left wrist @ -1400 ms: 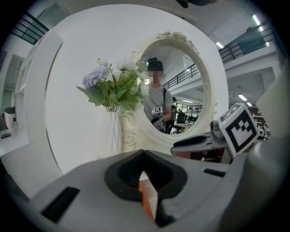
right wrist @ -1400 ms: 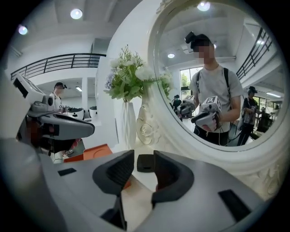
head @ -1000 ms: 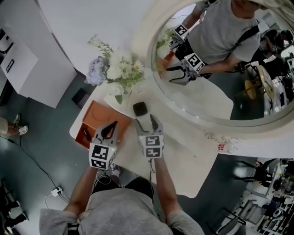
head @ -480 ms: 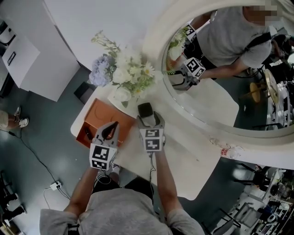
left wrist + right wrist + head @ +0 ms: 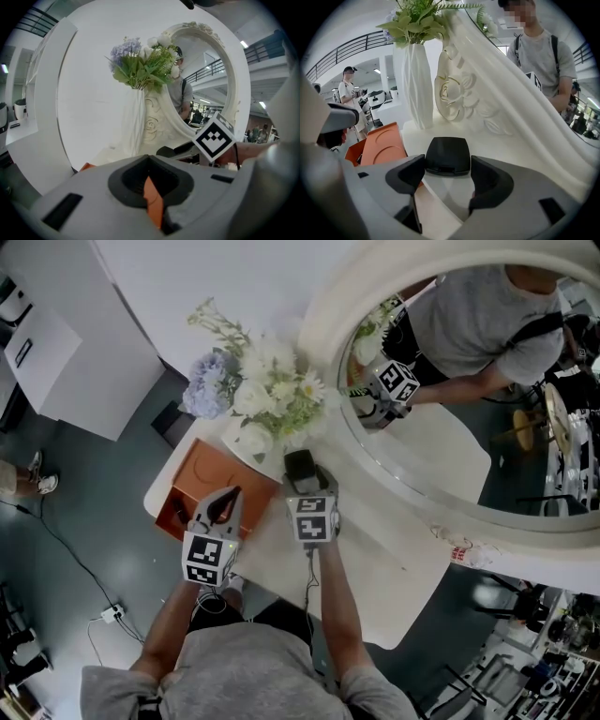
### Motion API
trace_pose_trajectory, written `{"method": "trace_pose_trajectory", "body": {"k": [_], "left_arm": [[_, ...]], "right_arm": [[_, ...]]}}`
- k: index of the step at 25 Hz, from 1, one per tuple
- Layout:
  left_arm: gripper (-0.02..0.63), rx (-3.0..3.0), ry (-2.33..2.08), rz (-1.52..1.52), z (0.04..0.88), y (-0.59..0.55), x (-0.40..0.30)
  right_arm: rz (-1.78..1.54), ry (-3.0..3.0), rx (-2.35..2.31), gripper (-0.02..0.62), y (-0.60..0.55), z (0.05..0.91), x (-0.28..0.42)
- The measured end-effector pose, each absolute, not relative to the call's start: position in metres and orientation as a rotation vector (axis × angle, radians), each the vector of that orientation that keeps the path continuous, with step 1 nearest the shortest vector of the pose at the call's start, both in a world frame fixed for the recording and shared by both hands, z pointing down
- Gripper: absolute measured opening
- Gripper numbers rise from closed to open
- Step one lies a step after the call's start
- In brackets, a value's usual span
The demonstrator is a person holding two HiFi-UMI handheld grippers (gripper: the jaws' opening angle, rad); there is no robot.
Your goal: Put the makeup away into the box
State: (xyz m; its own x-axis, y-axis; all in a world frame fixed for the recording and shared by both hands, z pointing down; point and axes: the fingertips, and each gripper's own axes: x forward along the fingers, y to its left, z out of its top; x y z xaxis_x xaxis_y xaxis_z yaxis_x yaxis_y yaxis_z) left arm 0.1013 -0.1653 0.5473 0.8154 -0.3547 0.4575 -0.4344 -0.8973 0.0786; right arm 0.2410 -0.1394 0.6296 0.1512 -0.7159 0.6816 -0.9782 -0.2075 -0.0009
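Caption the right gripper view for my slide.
The right hand-held gripper, jaws just opened, black compact's near end between them on the white table beside the orange box.

Grey short-sleeved T-shirt (image 5: 248,673) — grey left gripper (image 5: 228,499) and right gripper (image 5: 307,482) bear black-and-white marker cubes (image 5: 208,559).

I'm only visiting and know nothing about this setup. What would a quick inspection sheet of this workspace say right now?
Surface: white table, mostly bare.
Job's things: black compact lying on the table near the vase; orange box at the table's left edge.
Clutter: white vase of flowers; a small red-and-white item, too small to name.
Grippers: right gripper open, its jaws have just been opening, compact between the tips, not gripped; left gripper shut above the box.
Cables: one running to a plug block on the floor.
Surroundings: large mirror in an ornate white frame, reflecting the person.
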Motion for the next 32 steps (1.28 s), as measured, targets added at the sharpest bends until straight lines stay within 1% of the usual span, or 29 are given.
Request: {"method": "trace_pose_trajectory", "body": {"k": [14, 22, 32], "left_arm": [[0.0, 2.802, -0.651, 0.666, 0.55, -0.172, 0.093], [0.0, 2.808, -0.668, 0.656, 0.544, -0.169, 0.084], [0.0, 2.81, -0.733, 0.626, 0.531, -0.165, 0.055]], "right_arm": [[0.81, -1.639, 1.946, 0.305, -0.139, 0.63, 0.24], [0.76, -1.676, 1.978, 0.305, -0.135, 0.603, 0.233], [0.647, -1.797, 1.968, 0.305, -0.125, 0.56, 0.189]]}}
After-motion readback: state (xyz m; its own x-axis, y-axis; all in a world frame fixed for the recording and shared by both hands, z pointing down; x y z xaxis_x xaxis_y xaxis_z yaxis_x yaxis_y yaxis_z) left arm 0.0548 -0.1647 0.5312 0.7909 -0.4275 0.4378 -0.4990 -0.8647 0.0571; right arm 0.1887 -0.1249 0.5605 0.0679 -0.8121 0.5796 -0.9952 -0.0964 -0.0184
